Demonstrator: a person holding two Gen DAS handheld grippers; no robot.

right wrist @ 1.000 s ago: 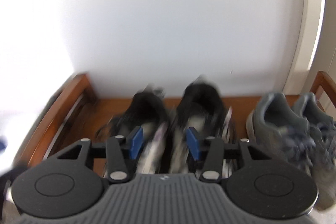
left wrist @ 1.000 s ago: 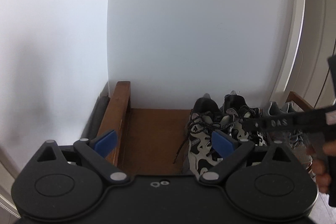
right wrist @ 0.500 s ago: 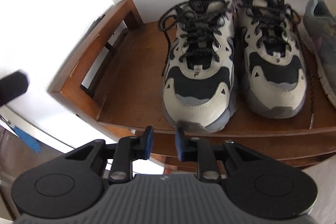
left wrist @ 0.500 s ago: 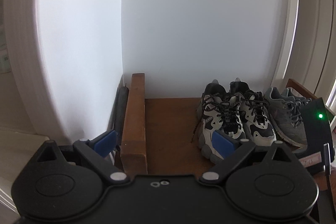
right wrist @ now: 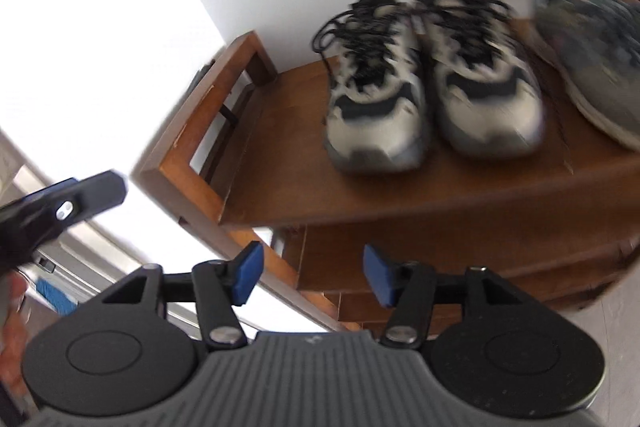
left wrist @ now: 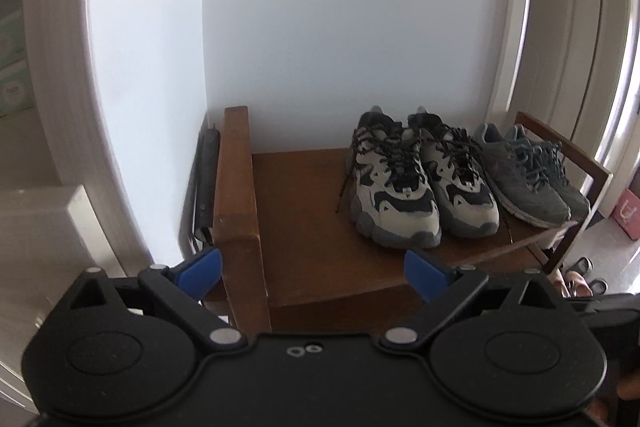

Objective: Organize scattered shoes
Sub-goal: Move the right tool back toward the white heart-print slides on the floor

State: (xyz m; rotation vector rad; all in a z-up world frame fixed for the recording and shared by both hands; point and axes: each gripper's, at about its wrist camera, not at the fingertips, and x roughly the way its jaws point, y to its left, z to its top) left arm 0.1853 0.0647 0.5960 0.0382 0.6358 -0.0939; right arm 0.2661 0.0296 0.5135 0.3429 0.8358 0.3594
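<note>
The beige-and-black sneakers [left wrist: 420, 183] stand as a pair on the top shelf of the wooden shoe rack [left wrist: 304, 211], toes toward the cameras, heels near the white wall [left wrist: 340, 27]; the two shoes touch along their inner sides, and a loose black lace hangs off the left one onto the shelf. Each has a pale upper with dark panels, black laces and a grey sole. Just beside them to the right sits a pair of grey sneakers [left wrist: 532, 175], also toes forward. The left gripper [left wrist: 312, 273] is spread wide and holds nothing, its blue pads [left wrist: 200, 271] straddling the rack's left side rail. The right gripper [right wrist: 312, 275] is parted and empty, below the shelf's front edge. Compared with half a second earlier, the right gripper's jaws have widened from nearly together, and both cameras have drawn back, so the shoes appear farther off. The right view is motion-blurred.
</note>
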